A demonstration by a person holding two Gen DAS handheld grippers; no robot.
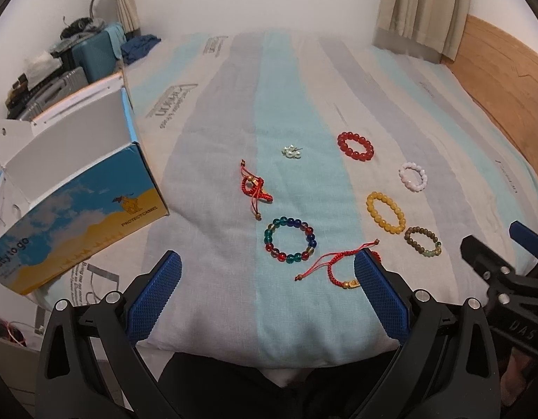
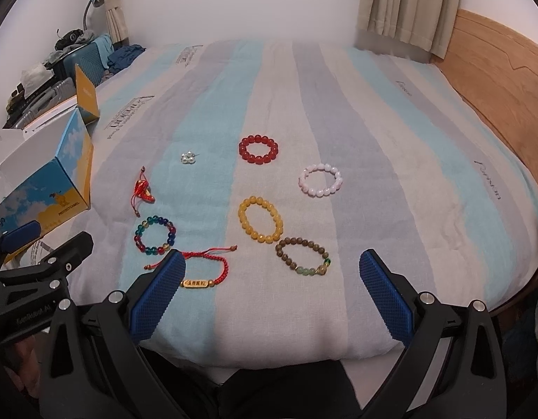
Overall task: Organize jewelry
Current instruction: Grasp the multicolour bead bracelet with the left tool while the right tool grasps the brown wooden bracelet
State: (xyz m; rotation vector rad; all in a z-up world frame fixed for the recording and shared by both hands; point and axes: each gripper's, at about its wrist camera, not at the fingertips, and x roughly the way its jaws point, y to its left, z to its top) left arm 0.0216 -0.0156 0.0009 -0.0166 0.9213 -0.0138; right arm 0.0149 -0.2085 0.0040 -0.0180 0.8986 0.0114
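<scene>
Box: an open cardboard box (image 1: 84, 188) sits at the bed's (image 1: 234, 104) left edge, printed "Ready to go" and "PROTECTCAMEL".
Jewelry: right of the box lie a multicolour bead bracelet (image 1: 290, 241), red (image 2: 258, 149), yellow (image 2: 260, 219), pink (image 2: 320, 178) and brown (image 2: 303, 256) bracelets.
In the way: nothing between jaws and beads.
Left gripper (image 1: 267, 279): jaws wide apart, empty.
Right gripper (image 2: 270, 279): likewise spread, empty.

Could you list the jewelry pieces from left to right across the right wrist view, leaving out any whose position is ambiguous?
Knotted red cord bracelet → multicolour bead bracelet → pearl cluster → red bead bracelet → brown bead bracelet → pink bead bracelet. The yellow bead bracelet and the red cord bracelet with the gold tag overlap others sideways, so I left them out.
</scene>
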